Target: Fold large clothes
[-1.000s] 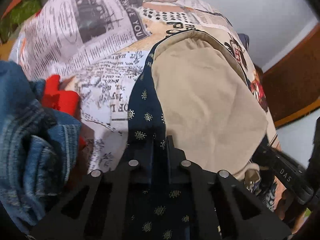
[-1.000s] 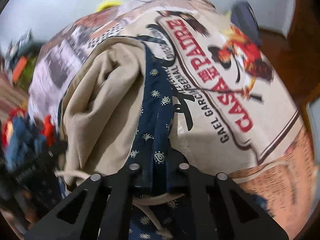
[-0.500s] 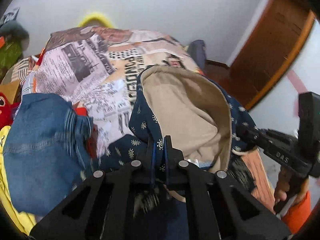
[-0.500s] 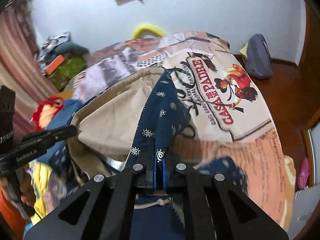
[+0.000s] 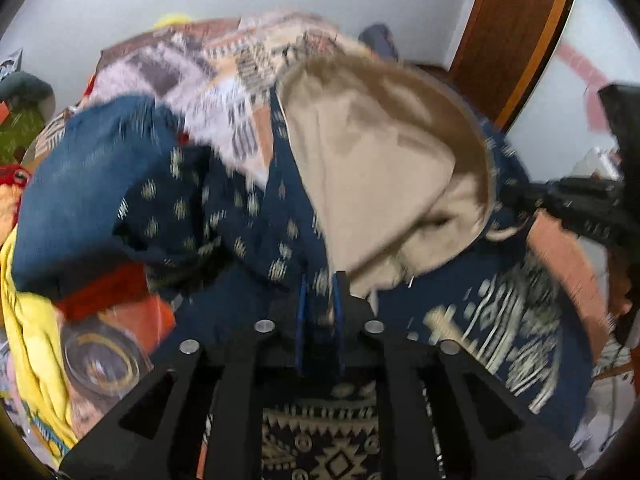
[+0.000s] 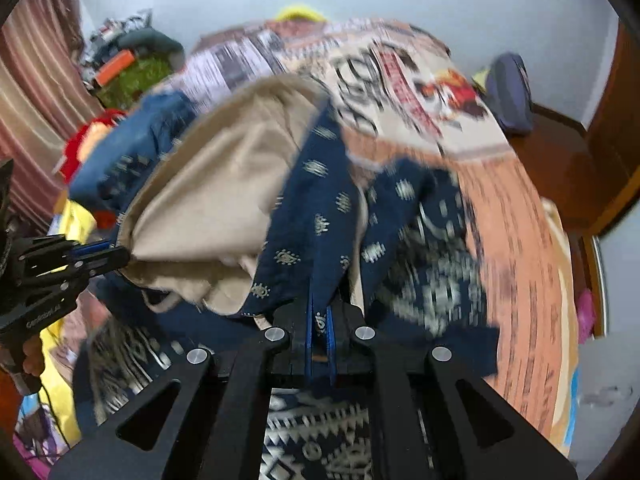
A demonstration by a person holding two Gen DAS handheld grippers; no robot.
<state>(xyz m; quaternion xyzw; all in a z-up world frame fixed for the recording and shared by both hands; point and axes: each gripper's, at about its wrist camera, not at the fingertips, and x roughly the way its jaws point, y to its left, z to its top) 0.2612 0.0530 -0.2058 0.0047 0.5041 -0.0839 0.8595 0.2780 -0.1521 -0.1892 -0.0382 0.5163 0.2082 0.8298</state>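
A large navy patterned garment with a beige lining [image 5: 380,168] hangs bunched between both grippers over the bed. My left gripper [image 5: 319,280] has a navy fold between its blue pads. Its jaws are opening, but the cloth still hangs from them. From the right wrist view, the left gripper [image 6: 116,254] meets the beige edge of the garment [image 6: 224,200] at far left. My right gripper [image 6: 320,312] is shut on a navy strip of the same garment. In the left wrist view it [image 5: 516,196] shows at the right. Both views are motion-blurred.
A newspaper-print bedspread [image 5: 224,92] covers the bed [image 6: 420,92]. Blue jeans [image 5: 80,184], red cloth [image 5: 104,292] and yellow cloth [image 5: 24,320] are piled at the left. A wooden door [image 5: 512,40] and a dark bag [image 6: 512,96] stand on the right. A hand [image 6: 32,360] holds the left gripper.
Both grippers have drawn back and up from the bed with the garment, so more of it and the room shows. The left pads stand slightly further apart.
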